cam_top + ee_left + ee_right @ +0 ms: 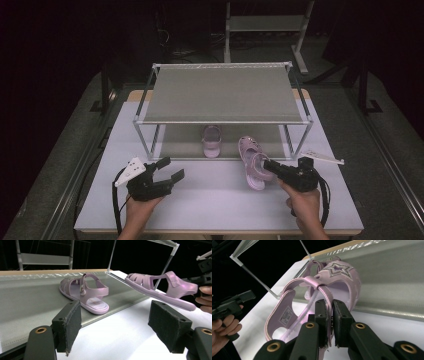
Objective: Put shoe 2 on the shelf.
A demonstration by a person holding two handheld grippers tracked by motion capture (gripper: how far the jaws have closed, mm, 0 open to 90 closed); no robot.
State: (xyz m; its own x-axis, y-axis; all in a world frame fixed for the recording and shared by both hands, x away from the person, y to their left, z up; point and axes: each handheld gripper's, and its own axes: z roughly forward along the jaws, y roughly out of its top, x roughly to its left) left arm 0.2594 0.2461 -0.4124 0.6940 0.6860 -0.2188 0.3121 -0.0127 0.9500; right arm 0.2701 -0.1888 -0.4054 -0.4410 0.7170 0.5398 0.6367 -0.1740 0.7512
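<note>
Right now the right tongs [270, 165] pinch the heel strap of a pink sandal [253, 162], holding it tilted just in front of the shoe rack [220, 92]. Its mate [212, 140] sits on the rack's lower shelf. Left of the rack's front, the left tongs [167, 169] are spread with nothing between them, above the table [210, 200].

A dim, dark room surrounds the lit white worktop [220, 200], with grey floor [360, 115] and a metal frame [265, 22] far beyond the jaws.
</note>
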